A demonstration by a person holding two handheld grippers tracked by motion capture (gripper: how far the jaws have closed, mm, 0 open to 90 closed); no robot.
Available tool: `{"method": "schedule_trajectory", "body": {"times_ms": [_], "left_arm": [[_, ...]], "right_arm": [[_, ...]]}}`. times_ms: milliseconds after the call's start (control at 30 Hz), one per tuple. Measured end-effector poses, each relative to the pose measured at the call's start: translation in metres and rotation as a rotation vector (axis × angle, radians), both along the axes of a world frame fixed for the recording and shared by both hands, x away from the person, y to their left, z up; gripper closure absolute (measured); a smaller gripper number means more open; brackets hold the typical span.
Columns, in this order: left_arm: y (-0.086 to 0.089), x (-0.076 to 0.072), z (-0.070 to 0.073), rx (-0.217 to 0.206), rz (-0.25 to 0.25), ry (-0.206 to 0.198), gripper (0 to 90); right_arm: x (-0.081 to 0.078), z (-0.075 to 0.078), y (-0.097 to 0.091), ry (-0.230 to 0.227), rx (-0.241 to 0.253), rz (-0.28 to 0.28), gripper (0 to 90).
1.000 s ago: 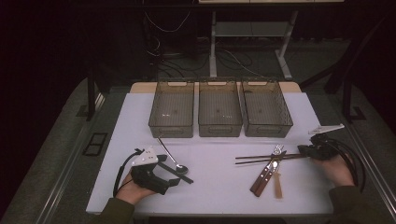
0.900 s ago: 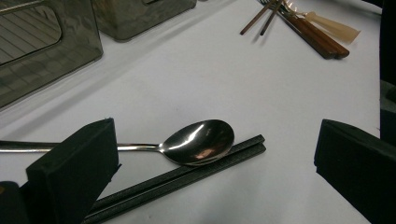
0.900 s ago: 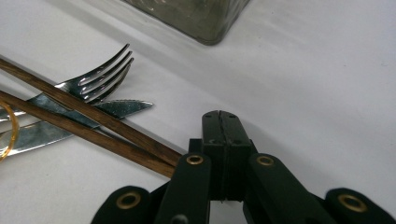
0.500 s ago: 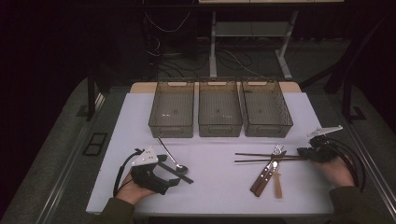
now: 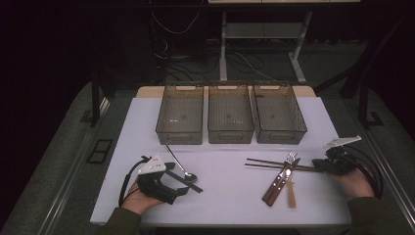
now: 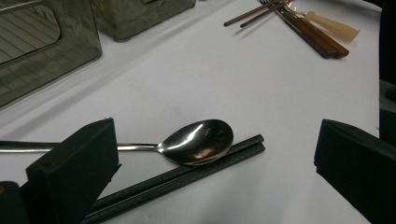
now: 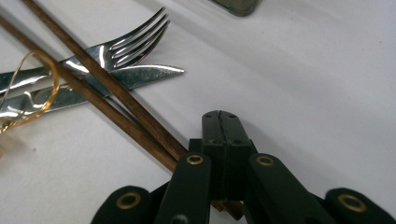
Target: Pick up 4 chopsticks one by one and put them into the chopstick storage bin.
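The right gripper (image 5: pixel 324 167) is closed on the near end of the brown chopsticks (image 5: pixel 279 164), as the right gripper view shows the jaws pressed together with the sticks (image 7: pixel 112 95) passing under them. The chopsticks lie on the bench (image 5: pixel 230 196) with their long axis running from the gripper toward 9 o'clock, crossing over the fork (image 5: pixel 288 160) and knife (image 7: pixel 135 77) (so a lift may disturb these). The left gripper (image 5: pixel 188 188) rests wide open at about 7 o'clock, with the spoon (image 6: pixel 196 142) and black chopsticks (image 6: pixel 187 175) between its jaws, not squeezed. The three bins (image 5: pixel 230 136) stand at 12 o'clock.

Brown wooden chopsticks (image 7: pixel 116 100) lying flat, crossing fork (image 7: pixel 126 44) and knife (image 7: pixel 140 77).
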State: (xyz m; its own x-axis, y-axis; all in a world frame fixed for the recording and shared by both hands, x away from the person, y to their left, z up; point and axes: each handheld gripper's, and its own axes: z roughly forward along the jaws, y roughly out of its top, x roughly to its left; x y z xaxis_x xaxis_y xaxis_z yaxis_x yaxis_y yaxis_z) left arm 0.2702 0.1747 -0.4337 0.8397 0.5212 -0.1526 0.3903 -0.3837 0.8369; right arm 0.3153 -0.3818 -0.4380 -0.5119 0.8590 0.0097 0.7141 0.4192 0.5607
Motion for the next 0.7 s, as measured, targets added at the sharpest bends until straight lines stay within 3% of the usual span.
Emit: {"method": "schedule_trajectory", "body": {"times_ms": [700], "left_arm": [[-0.001, 0.0, -0.001, 0.005, -0.008, 0.005, 0.0]], "right_arm": [[-0.022, 0.001, 0.005, 0.008, -0.003, 0.062, 90.0]]}}
